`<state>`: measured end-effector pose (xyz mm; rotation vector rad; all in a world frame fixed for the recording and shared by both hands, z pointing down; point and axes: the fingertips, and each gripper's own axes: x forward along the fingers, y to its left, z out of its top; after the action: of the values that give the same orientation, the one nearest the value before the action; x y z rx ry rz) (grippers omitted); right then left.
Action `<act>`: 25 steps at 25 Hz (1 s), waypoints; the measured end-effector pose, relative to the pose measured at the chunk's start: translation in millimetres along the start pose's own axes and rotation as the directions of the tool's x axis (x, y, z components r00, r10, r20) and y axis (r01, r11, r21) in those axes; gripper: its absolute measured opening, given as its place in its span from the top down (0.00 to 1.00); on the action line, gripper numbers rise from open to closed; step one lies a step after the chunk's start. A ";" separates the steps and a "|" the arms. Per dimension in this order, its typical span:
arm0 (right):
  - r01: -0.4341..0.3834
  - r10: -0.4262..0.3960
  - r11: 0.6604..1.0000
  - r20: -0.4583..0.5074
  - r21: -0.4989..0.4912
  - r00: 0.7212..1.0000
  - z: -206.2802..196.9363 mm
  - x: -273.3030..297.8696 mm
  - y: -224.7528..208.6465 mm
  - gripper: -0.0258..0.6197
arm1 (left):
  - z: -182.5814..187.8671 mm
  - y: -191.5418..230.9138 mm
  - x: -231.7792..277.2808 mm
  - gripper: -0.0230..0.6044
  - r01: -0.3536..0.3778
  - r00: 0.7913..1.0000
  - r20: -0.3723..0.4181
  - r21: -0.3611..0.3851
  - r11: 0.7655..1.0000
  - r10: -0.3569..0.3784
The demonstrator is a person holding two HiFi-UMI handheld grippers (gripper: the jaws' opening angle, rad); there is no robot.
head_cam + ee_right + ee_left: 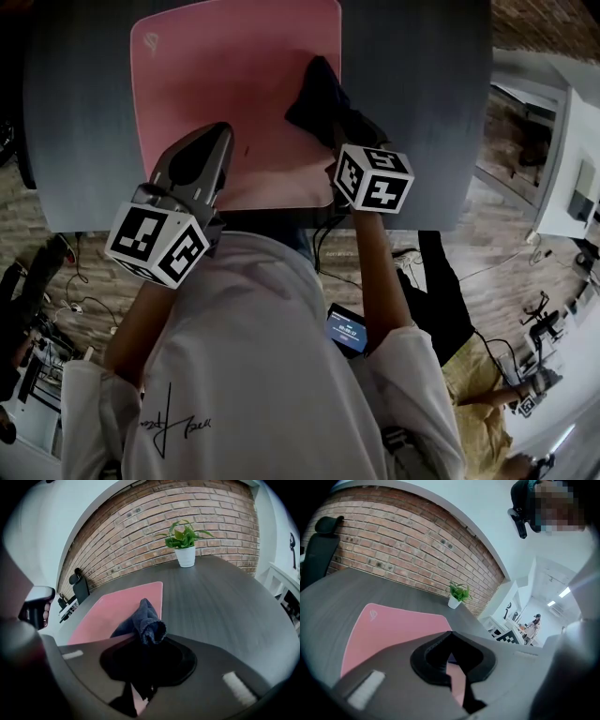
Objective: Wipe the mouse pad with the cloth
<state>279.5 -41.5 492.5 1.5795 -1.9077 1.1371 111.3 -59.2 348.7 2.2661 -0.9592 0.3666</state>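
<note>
A pink mouse pad (225,84) lies on the grey table (412,103). A dark blue cloth (322,97) sits bunched on the pad's right part, and my right gripper (336,131) is shut on it from the near side. In the right gripper view the cloth (146,619) sticks out past the jaws over the pad (117,605). My left gripper (216,133) is shut with nothing in it, its tips over the pad's near left part. In the left gripper view the pad (393,625) stretches ahead of the closed jaws of the left gripper (451,634).
A potted plant (184,543) stands at the table's far end by the brick wall (187,508); it also shows in the left gripper view, plant (457,595). A black office chair (323,541) is at the left. The table's near edge (281,220) runs just behind both grippers.
</note>
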 end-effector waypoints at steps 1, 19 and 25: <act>0.000 0.000 1.000 0.000 -0.002 1.000 1.2 0.9 -0.4 0.84 | 0.4 1.4 -1.2 0.94 -0.005 1.000 0.002 -0.001 1.000 0.005; 0.000 0.000 1.000 0.008 -0.005 1.000 20.4 20.6 -6.3 0.84 | -4.8 22.3 -16.2 0.94 -0.060 0.998 0.009 -0.036 0.998 0.061; -0.006 0.006 1.000 0.004 -0.009 1.000 23.3 24.8 -6.5 0.84 | -4.4 20.9 -15.7 0.94 -0.059 0.998 0.010 -0.040 0.997 0.059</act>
<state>283.1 -75.2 499.7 1.5737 -1.9186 1.1276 85.3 -58.9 353.9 2.2103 -1.0322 0.3576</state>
